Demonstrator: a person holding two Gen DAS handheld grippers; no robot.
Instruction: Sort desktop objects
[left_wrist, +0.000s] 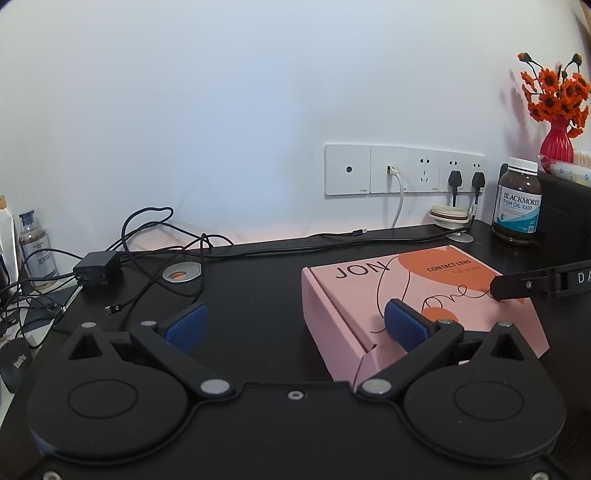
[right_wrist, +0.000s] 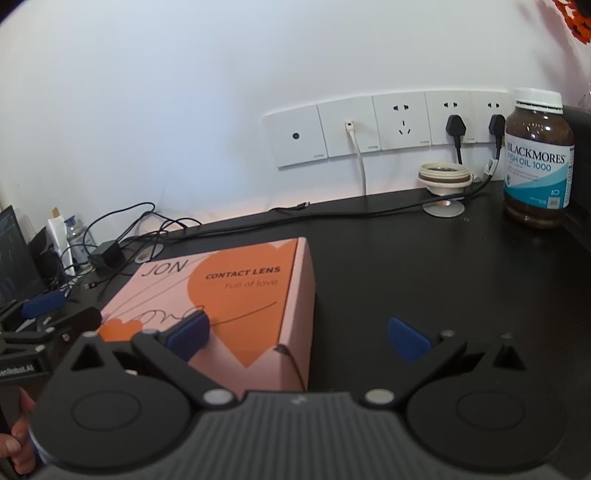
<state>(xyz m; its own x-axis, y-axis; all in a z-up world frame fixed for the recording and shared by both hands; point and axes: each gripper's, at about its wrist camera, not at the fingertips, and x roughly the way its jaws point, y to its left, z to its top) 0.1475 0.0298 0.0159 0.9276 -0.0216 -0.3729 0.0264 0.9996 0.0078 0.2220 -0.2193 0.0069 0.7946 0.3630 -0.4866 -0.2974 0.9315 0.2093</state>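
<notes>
Contact lens box (left_wrist: 413, 295) is sitting mid-desk (left_wrist: 258, 280) between your tools; left gripper (left_wrist: 295, 325) and right gripper (right_wrist: 299, 336) are both gaping wide, so you're wanting them straddling opposite edges squarely before squeezing.

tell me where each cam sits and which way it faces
Left wrist: sits on the left gripper, facing the wall sockets across the black desk; its open fingers straddle the left edge of the pink box.
Right wrist: sits on the right gripper, same heading, its fingers open over the box's right edge; a hand shows bottom left.
Shared: box, sockets, fish oil bottle.
</notes>
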